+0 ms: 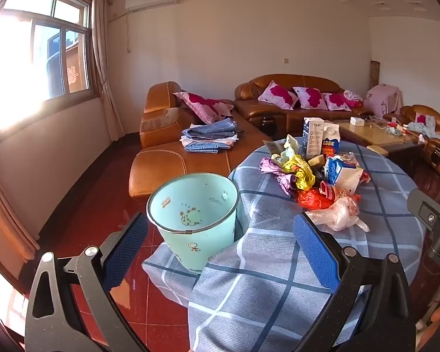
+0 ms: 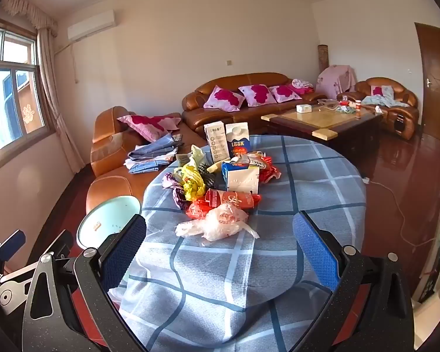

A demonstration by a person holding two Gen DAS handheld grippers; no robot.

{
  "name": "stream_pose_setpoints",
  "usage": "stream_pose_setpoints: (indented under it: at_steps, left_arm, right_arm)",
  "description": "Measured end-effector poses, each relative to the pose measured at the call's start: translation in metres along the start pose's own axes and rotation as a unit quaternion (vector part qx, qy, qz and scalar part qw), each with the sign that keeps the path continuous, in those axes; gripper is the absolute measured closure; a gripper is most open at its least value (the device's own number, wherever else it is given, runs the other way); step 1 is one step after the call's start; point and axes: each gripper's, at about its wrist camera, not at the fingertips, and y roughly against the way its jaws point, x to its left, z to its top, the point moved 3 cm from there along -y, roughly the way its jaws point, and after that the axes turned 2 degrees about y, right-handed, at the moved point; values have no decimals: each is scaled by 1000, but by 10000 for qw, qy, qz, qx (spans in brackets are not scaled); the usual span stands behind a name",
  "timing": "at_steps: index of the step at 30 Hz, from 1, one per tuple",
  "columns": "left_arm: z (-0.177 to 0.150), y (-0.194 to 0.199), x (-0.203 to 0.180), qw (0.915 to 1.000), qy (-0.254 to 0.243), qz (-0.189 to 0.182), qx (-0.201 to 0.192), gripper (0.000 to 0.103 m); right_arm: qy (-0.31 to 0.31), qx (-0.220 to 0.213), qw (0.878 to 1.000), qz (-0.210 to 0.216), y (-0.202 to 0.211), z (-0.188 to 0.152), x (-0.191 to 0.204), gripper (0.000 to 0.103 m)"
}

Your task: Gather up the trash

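Note:
A pile of trash lies on a round table with a blue checked cloth (image 2: pixel 322 182): a clear plastic bag (image 2: pixel 220 224) nearest me, a red bag (image 2: pixel 198 209), a red wrapper (image 2: pixel 231 199), a yellow bag (image 2: pixel 192 183), a blue-white carton (image 2: pixel 242 177) and two upright cartons (image 2: pixel 227 142). A light green bin (image 1: pixel 193 220) stands on the floor at the table's left edge. My left gripper (image 1: pixel 220 243) is open and empty, just before the bin. My right gripper (image 2: pixel 220 243) is open and empty, just short of the clear bag. The clear bag also shows in the left wrist view (image 1: pixel 340 212).
Brown leather sofas (image 2: pixel 243 99) with pink cushions stand behind the table. Folded blue cloths (image 1: pixel 211 136) lie on the near sofa. A coffee table (image 2: pixel 322 120) with small items stands at the right. The floor is red tile. A white cable (image 2: pixel 396 205) runs across it.

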Motion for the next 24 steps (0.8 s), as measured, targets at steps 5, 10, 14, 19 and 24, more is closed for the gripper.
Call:
stream_pose_setpoints:
  at_steps: [5, 10, 14, 19, 24]
  left_arm:
    - [0, 1, -12, 9999, -79, 60, 39, 6]
    - [-2, 2, 2, 10000, 68, -34, -45, 6]
    - [0, 0, 4, 9999, 99, -11, 44, 6]
    - [0, -1, 4, 9999, 118, -41, 87, 6]
    - [0, -1, 4, 9999, 123, -54, 74, 6]
  right_arm:
    - [-35, 12, 10000, 15, 0, 0, 0, 5]
    - [-34, 5, 10000, 17, 1, -1, 1, 5]
    - [-25, 8, 10000, 9, -1, -3, 1, 5]
    - [-25, 20, 10000, 11, 1, 0, 1, 5]
    - [-24, 4, 10000, 9, 3, 0, 3, 5]
